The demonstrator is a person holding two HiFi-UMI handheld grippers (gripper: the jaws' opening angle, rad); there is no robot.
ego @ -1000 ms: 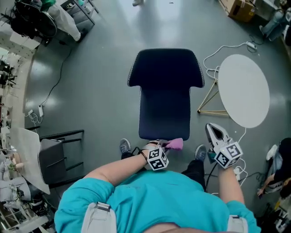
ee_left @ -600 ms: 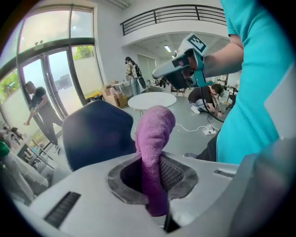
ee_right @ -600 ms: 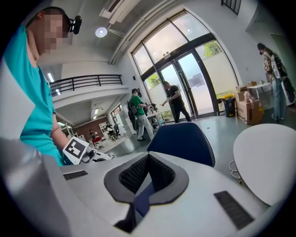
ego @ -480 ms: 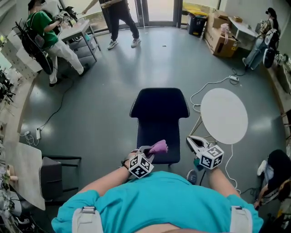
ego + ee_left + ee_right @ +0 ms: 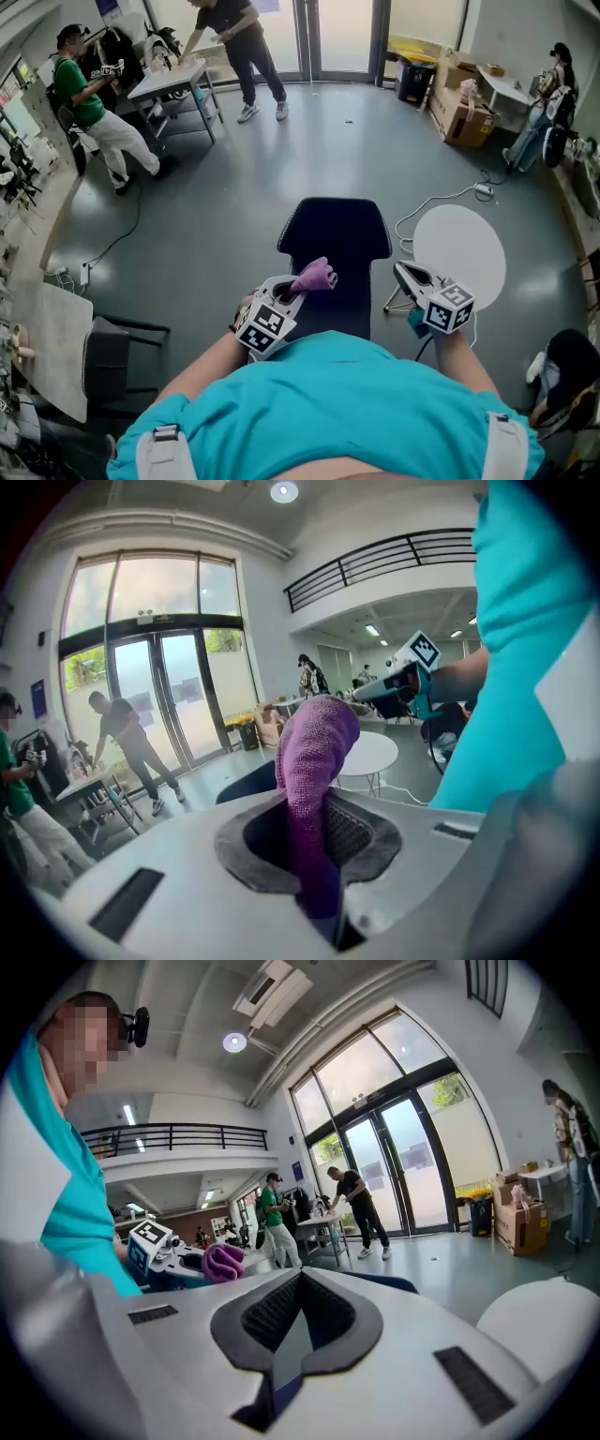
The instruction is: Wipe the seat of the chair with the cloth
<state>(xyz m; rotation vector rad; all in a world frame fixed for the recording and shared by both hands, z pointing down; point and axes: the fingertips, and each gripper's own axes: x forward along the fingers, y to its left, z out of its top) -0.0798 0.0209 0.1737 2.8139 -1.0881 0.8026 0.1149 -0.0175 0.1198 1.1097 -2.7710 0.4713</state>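
A dark blue chair (image 5: pixel 336 246) stands right in front of me with its seat bare; its edge shows in the right gripper view (image 5: pixel 389 1283). My left gripper (image 5: pixel 286 291) is held above the seat's near left part, shut on a purple cloth (image 5: pixel 314 276). In the left gripper view the cloth (image 5: pixel 314 789) stands up from between the jaws of the left gripper (image 5: pixel 319 846). My right gripper (image 5: pixel 412 278) hovers off the chair's right side, shut with nothing in it (image 5: pixel 298 1312). The right gripper view also shows the cloth (image 5: pixel 223 1262).
A white round table (image 5: pixel 459 248) stands close to the chair's right, with a white cable (image 5: pixel 441 202) on the floor behind it. A grey chair (image 5: pixel 103 361) is at my left. People (image 5: pixel 230 42) work at a table far back left; cardboard boxes (image 5: pixel 464 117) stand back right.
Both grippers have risen from the seat's front edge, the left one carrying the cloth up. The head view has tilted up, so more of the room shows.
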